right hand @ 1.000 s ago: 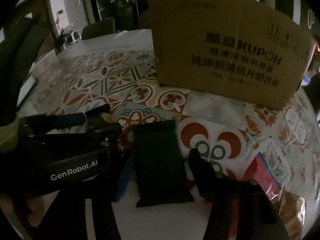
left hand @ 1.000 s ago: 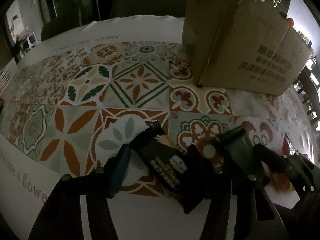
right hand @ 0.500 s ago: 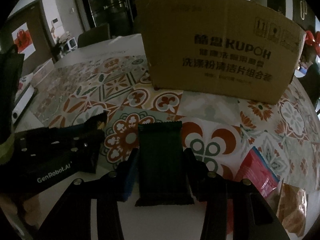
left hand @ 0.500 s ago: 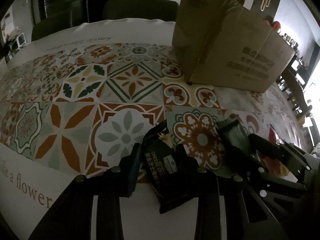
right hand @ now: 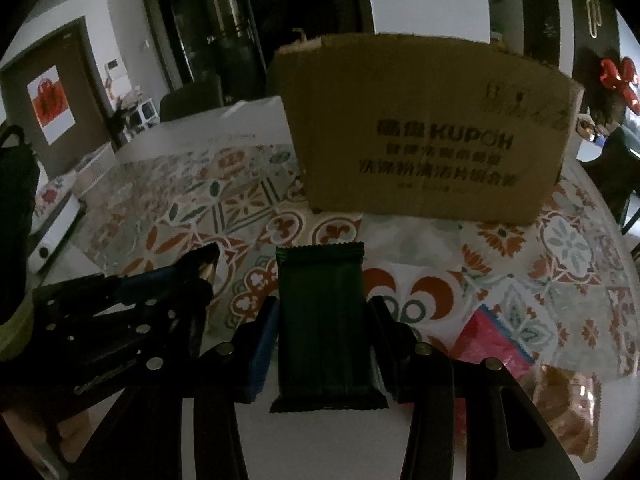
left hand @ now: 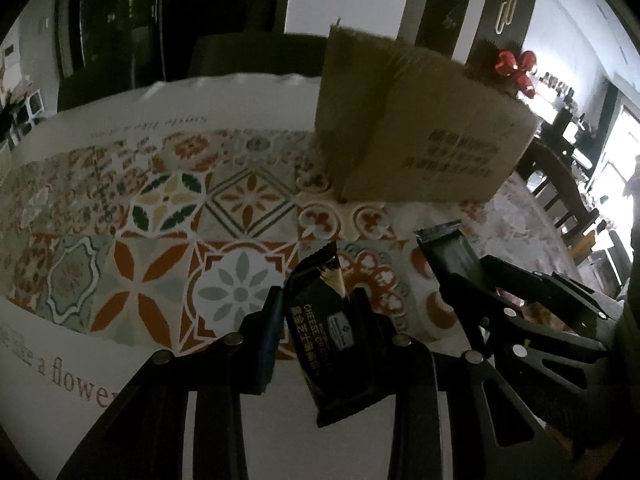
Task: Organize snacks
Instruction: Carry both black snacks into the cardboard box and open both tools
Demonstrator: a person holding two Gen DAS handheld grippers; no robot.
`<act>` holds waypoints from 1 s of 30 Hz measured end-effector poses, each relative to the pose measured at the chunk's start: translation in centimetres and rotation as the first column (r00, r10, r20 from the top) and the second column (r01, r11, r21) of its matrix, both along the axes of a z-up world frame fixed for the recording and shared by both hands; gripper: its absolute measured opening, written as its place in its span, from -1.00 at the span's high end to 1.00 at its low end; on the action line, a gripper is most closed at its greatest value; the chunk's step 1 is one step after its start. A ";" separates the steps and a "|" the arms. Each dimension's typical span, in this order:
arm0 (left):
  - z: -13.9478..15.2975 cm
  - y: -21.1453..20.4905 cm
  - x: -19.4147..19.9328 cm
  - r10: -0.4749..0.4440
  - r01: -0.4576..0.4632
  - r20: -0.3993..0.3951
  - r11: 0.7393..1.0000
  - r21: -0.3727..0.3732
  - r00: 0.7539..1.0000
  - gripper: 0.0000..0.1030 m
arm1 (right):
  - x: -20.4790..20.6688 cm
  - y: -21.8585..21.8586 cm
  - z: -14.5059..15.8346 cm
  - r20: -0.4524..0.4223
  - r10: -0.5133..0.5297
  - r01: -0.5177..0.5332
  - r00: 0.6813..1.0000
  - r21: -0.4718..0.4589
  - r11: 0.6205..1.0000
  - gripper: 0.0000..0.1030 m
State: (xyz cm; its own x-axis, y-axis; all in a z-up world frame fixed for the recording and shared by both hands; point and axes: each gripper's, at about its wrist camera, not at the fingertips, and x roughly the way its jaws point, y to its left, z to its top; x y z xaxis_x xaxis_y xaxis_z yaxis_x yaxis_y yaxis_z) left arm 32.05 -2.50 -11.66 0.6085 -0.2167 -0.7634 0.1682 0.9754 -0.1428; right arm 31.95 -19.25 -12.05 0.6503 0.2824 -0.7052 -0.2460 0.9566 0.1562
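My left gripper (left hand: 318, 300) is shut on a black cheese cracker packet (left hand: 328, 332) and holds it above the tiled tablecloth. My right gripper (right hand: 322, 312) is shut on a dark green snack packet (right hand: 324, 320), also lifted off the table. The green packet also shows in the left wrist view (left hand: 450, 250), held in the right gripper (left hand: 472, 280). The left gripper shows at the left of the right wrist view (right hand: 192, 276). A brown cardboard box (right hand: 424, 128) stands upright at the far side of the table and also shows in the left wrist view (left hand: 412, 128).
A red snack packet (right hand: 492, 340) and an orange-brown packet (right hand: 568, 404) lie on the table at the right. The patterned tablecloth (left hand: 168, 208) covers the table. Dark chairs (left hand: 248, 52) stand behind the far edge.
Both grippers have closed on their packets and lifted them off the table. The views have tilted up toward the cardboard box.
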 end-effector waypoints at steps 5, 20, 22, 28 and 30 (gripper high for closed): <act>2.8 -0.4 -1.1 -0.012 0.013 0.077 1.000 -0.012 0.997 0.35 | -0.7 -0.7 1.8 0.048 -0.023 0.022 0.999 0.019 1.000 0.11; 9.7 -2.9 -2.0 -0.075 0.082 0.281 0.996 -0.016 0.957 0.36 | -2.9 -3.4 8.4 0.219 -0.108 0.095 0.970 0.069 0.993 0.11; 10.5 -3.2 -1.7 -0.080 0.089 0.301 0.996 -0.017 0.950 0.36 | -2.9 -3.8 9.0 0.235 -0.117 0.103 0.965 0.071 0.992 0.11; 12.8 -4.2 -0.4 -0.096 0.105 0.360 0.994 -0.005 0.928 0.36 | -2.0 -5.0 11.4 0.286 -0.146 0.127 0.947 0.083 0.988 0.11; 13.5 -4.5 0.1 -0.100 0.107 0.375 0.994 0.000 0.922 0.36 | -1.4 -5.4 12.0 0.295 -0.150 0.130 0.944 0.086 0.988 0.11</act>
State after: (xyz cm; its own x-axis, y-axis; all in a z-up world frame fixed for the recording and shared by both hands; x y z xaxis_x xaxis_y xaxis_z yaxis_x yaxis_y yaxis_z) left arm 32.11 -7.01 1.82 0.8223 -0.3067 -0.4793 0.3130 0.9472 -0.0691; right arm 30.54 -24.61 0.00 0.8652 0.2115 -0.4546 -0.1551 0.9751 0.1583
